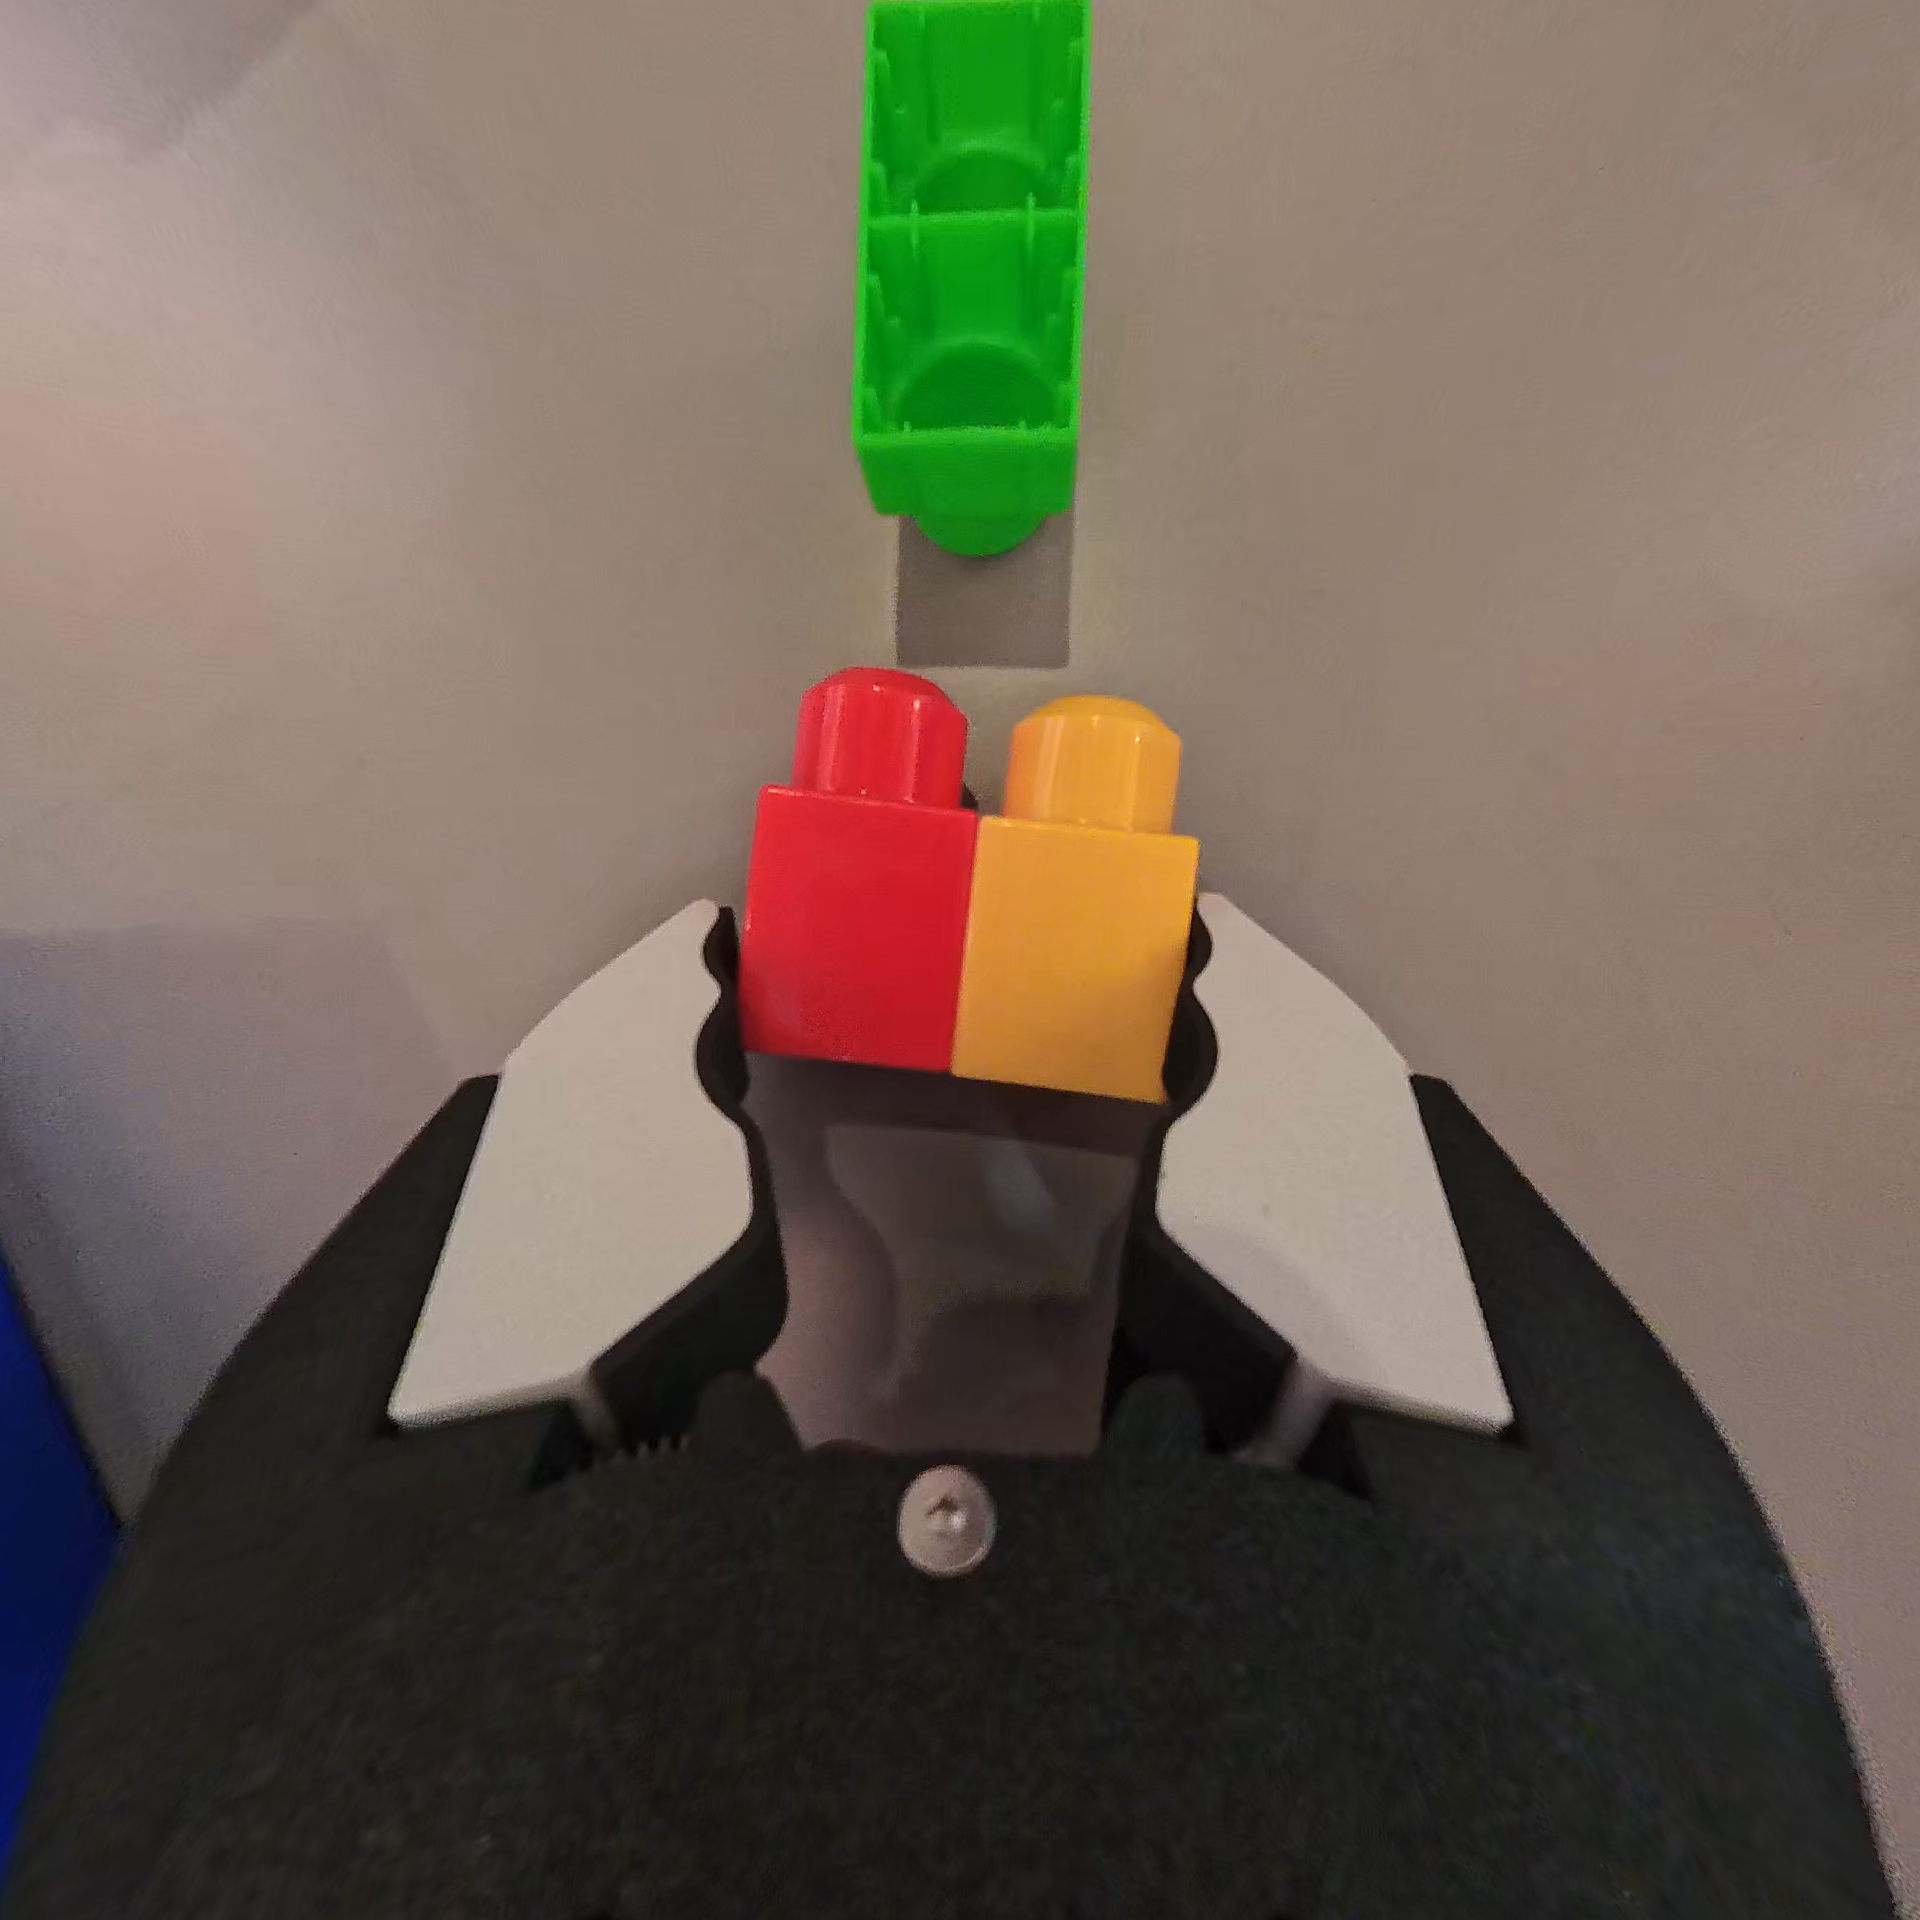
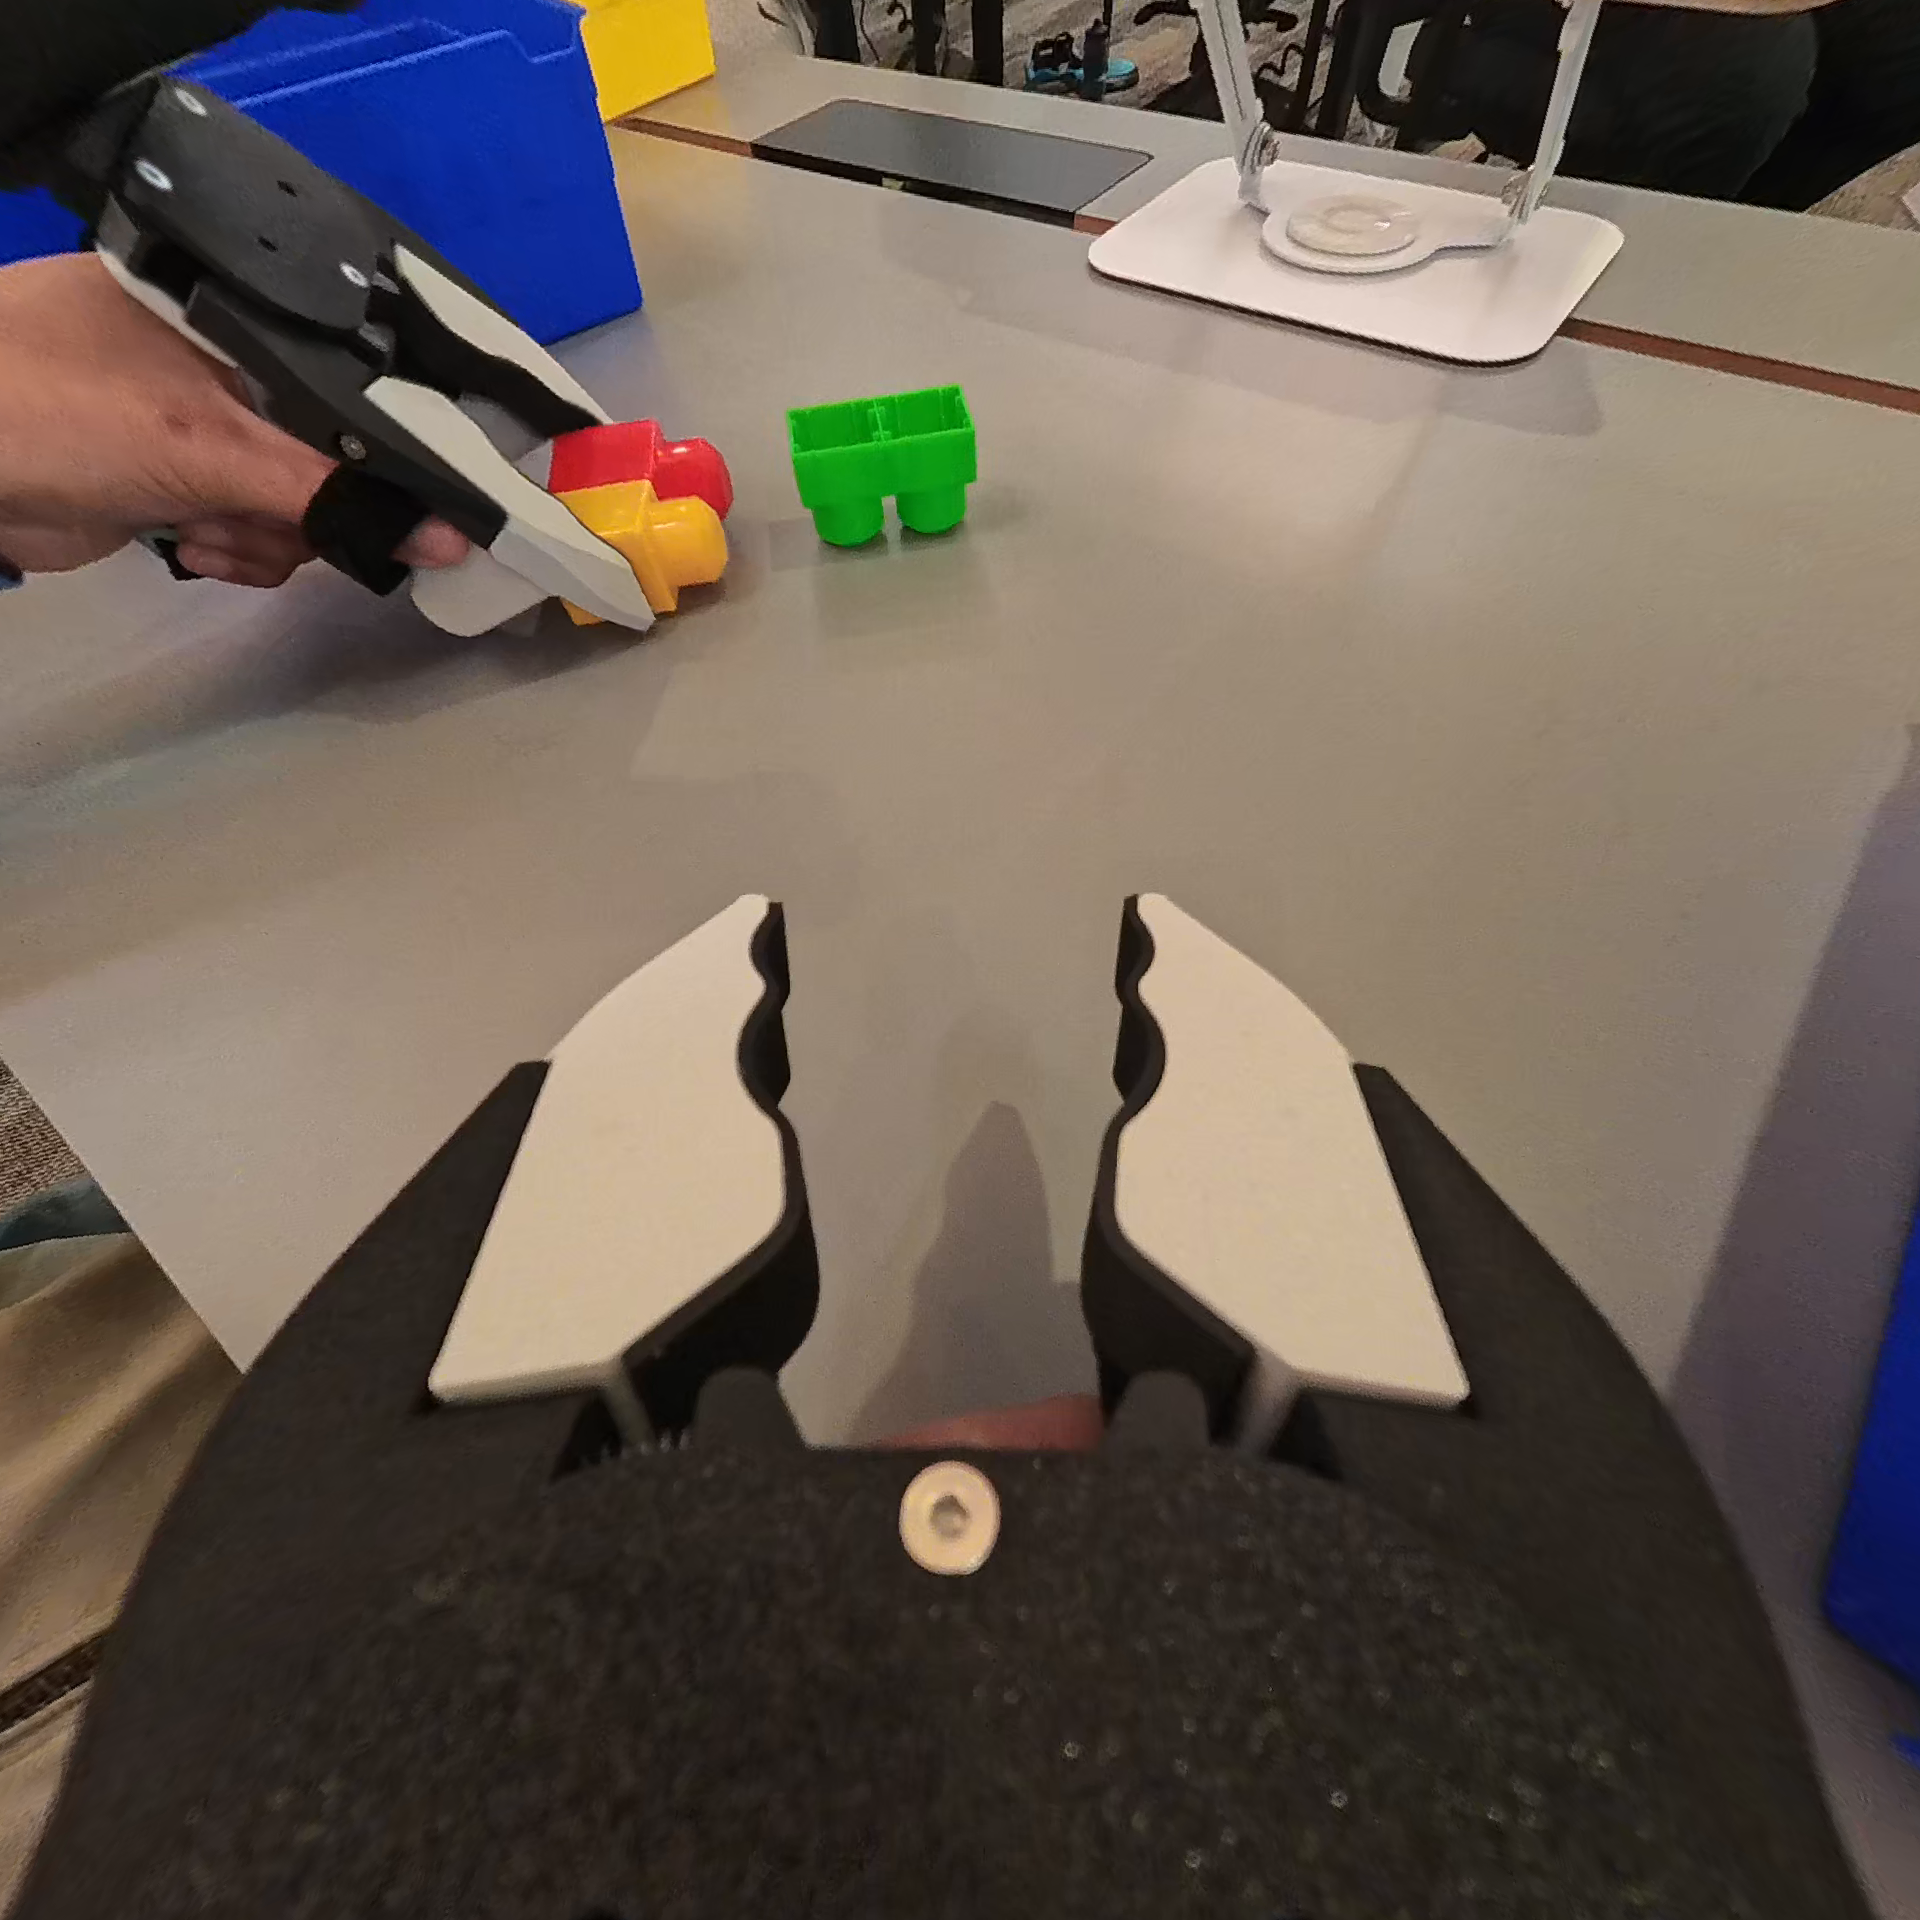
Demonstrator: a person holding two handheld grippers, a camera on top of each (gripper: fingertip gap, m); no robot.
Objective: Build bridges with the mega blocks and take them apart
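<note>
The left hand-held gripper [image 1: 966, 987] pinches a red block [image 1: 857, 935] and a yellow block [image 1: 1075, 956] side by side, each with one stud, low over the grey tabletop [image 2: 1143, 675]. Just ahead of their studs a green two-stud block [image 2: 883, 462] stands upside down, hollow side up, apart from them. The right hand-held gripper [image 2: 951, 997] hovers spread and empty nearer the tabletop's front edge. A blue bin [image 2: 457, 166] sits towards the far left corner; a white stand base [image 2: 1351, 260] sits by the far edge.
</note>
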